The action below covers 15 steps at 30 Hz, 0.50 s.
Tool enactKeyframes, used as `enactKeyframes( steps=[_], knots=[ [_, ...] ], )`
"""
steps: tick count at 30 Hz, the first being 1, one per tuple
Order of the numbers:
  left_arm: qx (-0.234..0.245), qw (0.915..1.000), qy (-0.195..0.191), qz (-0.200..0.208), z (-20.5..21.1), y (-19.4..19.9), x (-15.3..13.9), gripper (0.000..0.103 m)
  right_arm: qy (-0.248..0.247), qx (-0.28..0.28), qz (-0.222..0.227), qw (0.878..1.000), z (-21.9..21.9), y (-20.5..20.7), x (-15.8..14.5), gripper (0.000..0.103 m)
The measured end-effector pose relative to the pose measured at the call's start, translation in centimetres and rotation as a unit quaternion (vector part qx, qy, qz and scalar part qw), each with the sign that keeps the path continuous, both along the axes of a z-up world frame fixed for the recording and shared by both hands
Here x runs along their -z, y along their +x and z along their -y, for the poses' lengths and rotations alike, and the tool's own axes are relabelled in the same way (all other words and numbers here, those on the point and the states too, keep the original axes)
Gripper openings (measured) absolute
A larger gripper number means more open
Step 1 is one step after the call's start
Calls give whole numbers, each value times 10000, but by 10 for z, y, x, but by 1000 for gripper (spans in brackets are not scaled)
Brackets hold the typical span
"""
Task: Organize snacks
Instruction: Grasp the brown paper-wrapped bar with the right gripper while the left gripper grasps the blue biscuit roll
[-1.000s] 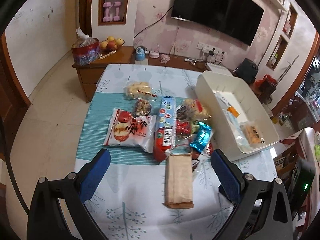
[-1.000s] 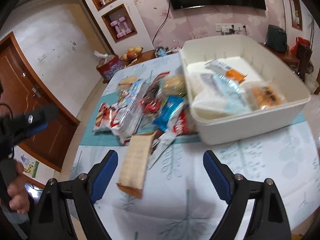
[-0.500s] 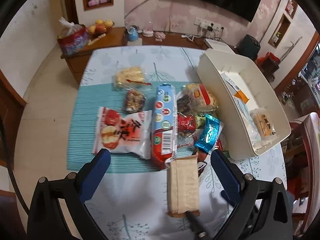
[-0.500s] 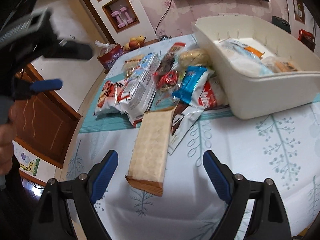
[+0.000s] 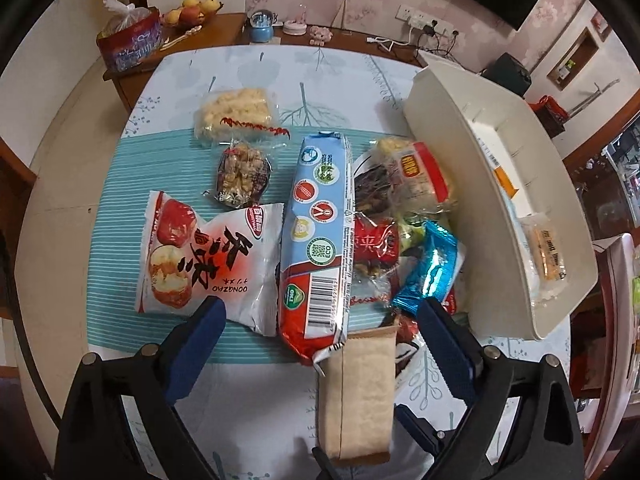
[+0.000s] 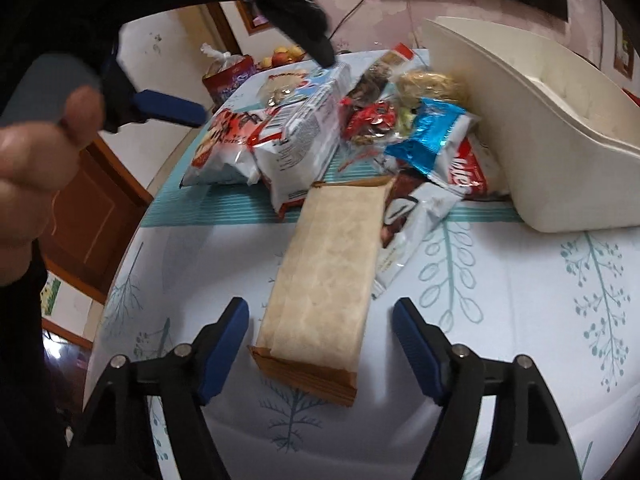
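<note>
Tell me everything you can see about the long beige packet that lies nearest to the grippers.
The beige packet is a long, flat, rectangular wrapper, matte and paper-like, with a seam along its length and brown crimped ends. It is sealed and lies flat on the tablecloth. Its far end meets the snack pile, and a white packet touches one long side. Its near end sits between the pads of the right gripper, whose jaws are closing but not yet touching it.
</note>
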<state>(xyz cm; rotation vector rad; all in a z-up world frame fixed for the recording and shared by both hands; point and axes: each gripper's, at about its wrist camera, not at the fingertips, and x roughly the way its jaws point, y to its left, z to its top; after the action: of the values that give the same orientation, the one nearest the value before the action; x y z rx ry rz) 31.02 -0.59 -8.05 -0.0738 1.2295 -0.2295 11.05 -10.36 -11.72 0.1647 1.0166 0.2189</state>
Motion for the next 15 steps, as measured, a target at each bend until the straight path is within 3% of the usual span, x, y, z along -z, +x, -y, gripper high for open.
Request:
enactKeyframes(
  steps=[9,15],
  knots=[
    [119,9989,413,-198,15,11,20,86,-571,-223,212,9979,-21,4,3,73],
    [84,9979,548,-344,21,18,33,78,-806,-280,306,9959,-28,7,6,60]
  ],
)
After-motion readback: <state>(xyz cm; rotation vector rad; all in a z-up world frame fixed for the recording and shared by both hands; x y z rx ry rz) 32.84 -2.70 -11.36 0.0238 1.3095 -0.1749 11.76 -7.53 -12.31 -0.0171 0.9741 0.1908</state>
